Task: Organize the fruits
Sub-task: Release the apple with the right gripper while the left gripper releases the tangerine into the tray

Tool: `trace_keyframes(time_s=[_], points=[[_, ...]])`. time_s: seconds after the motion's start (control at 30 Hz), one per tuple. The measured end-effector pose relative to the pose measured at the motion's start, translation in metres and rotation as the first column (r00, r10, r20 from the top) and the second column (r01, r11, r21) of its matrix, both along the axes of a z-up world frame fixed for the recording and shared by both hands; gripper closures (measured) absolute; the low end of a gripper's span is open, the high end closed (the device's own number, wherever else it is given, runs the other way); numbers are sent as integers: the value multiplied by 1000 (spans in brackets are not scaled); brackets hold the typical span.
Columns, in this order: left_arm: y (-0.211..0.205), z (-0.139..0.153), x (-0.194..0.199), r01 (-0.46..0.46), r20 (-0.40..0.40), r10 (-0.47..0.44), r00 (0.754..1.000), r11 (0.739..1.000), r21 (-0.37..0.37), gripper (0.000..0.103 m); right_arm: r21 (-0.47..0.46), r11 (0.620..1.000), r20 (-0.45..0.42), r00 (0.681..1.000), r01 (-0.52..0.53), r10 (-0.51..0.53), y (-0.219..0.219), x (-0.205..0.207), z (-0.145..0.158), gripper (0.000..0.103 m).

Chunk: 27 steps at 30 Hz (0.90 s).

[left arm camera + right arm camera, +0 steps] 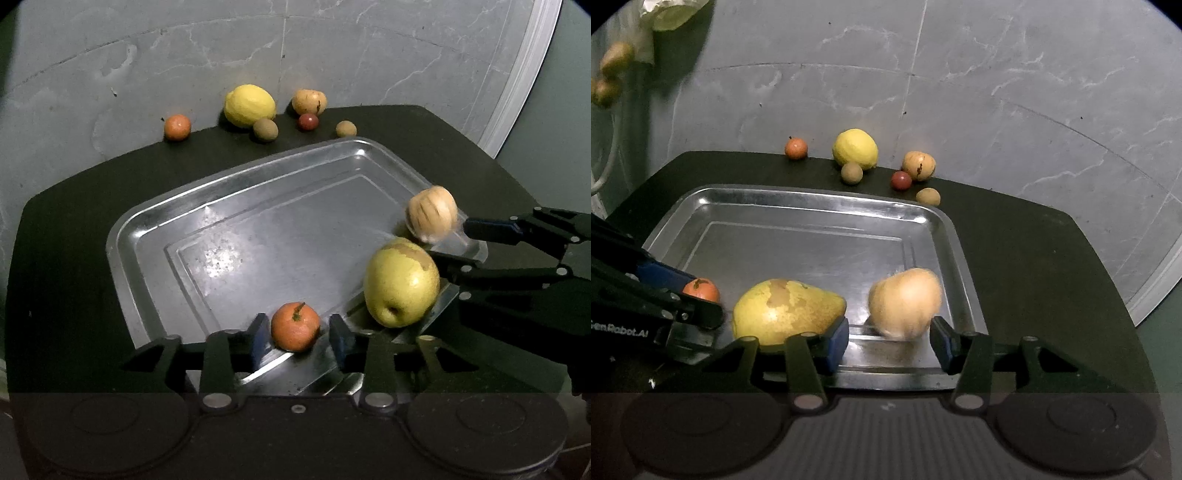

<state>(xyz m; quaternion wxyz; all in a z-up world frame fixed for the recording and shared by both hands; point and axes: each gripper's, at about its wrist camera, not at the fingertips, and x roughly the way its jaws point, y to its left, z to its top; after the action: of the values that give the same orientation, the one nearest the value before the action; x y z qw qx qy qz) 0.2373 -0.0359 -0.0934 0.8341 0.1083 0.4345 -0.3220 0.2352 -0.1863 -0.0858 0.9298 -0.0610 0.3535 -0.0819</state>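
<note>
A metal tray lies on a black table. My left gripper stands open at the tray's near rim, with a tangerine between its fingers and a small gap on each side. To the right of it a yellow-green pear rests in the tray. A pale tan fruit, blurred by motion, sits over the tray floor just ahead of my open right gripper, touching neither pad. In the right wrist view the pear lies left of it, with the tangerine inside the left gripper.
Along the table's far edge lie a small orange, a lemon, a brown kiwi-like fruit, a small red fruit, a yellowish round fruit and a small tan one. Grey marble floor lies beyond.
</note>
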Motion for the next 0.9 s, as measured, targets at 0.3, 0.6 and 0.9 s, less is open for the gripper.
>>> trace_keyframes(time_s=[0.3,0.6,0.9], points=[[20,20,-3,-50,38,52,998,998,-36,22,-14,999,2,999,45,-45,1,-6,13,9],[61,29,4,-178,60,178,982,984,-6,10,22,1000,-39,999,-7,8,21,-20,31,0],[90,22,26,-319,84,315,945,947,39,6,10,988,-55,987,-154,154,58,-15,31,0]])
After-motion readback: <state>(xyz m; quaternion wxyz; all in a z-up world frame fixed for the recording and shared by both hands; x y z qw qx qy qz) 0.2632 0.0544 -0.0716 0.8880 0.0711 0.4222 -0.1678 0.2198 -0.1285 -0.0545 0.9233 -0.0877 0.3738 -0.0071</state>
